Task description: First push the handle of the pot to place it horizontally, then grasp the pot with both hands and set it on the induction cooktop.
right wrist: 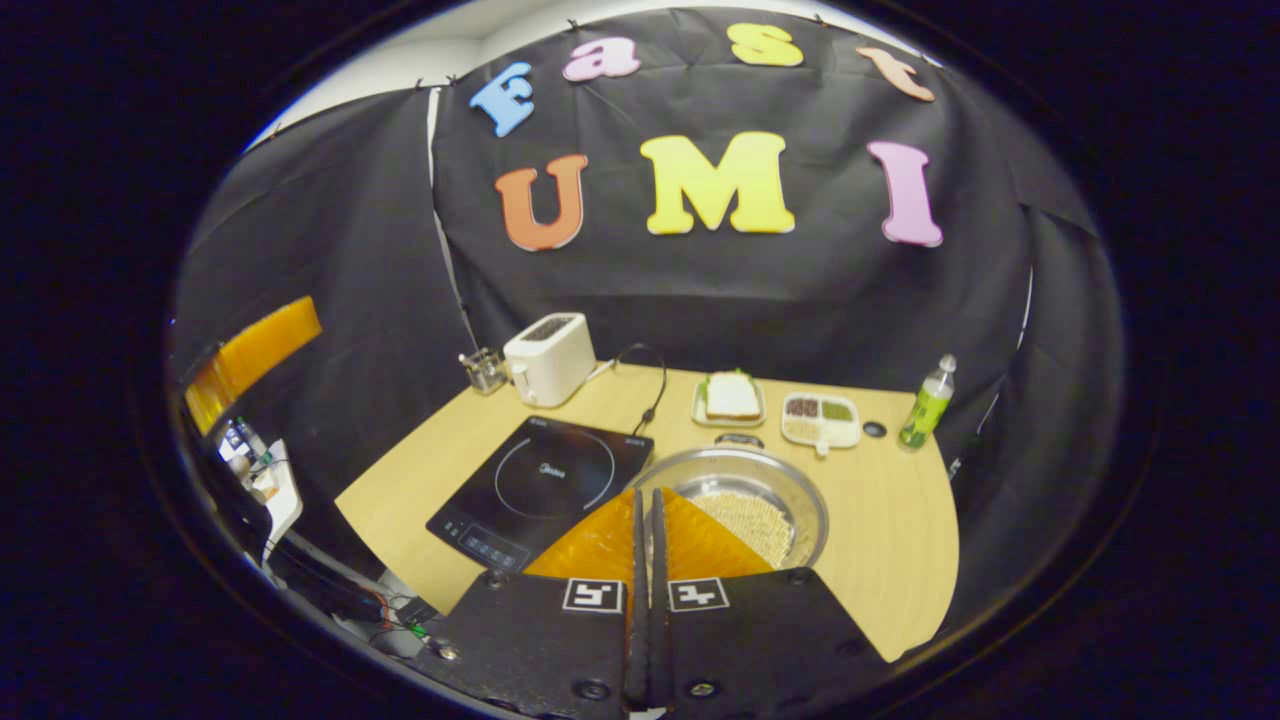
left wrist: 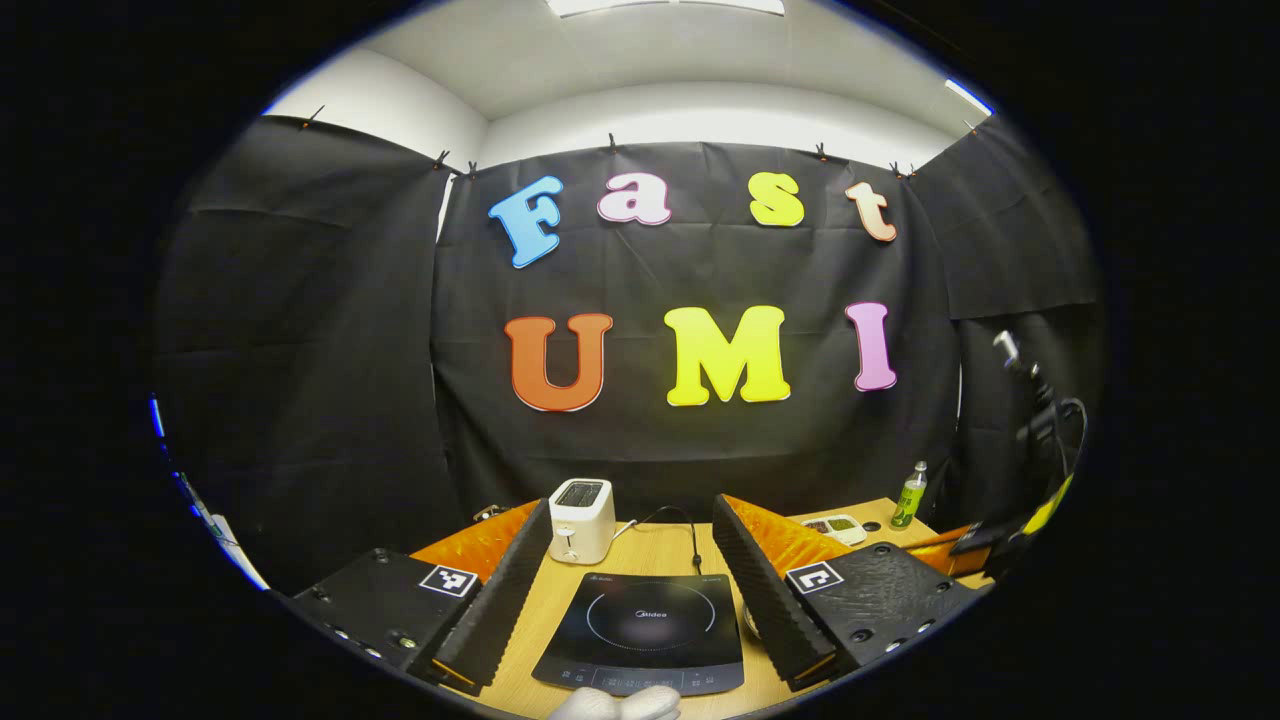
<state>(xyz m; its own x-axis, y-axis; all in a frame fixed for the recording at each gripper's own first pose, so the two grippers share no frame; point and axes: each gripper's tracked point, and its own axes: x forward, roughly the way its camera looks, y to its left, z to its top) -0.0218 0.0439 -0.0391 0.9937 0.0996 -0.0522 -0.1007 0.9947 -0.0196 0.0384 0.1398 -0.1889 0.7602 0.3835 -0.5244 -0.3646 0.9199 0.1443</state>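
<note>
The round steel pot point(right wrist: 740, 505) is seen beside the black induction cooktop point(right wrist: 545, 475), not yet placed. The left claw point(left wrist: 632, 585) is spread wide; the right claw point(right wrist: 648, 530) is clenched on nothing. Pushing and lifting are judged outstanding.

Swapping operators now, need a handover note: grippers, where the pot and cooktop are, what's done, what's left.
Left hand-held gripper: open, empty, raised above the near edge of the cooktop.
Right hand-held gripper: shut, empty, raised over the table in front of the pot.
Pot: steel, small pale grains inside, on the table right beside the cooktop, not on it. Its dark handle shows at the far rim.
Cooktop: bare, toaster behind it.
Done: nothing visible; neither gripper touches the pot.
Left: push the handle horizontal, grasp the pot with both grippers, set it on the cooktop.
</note>
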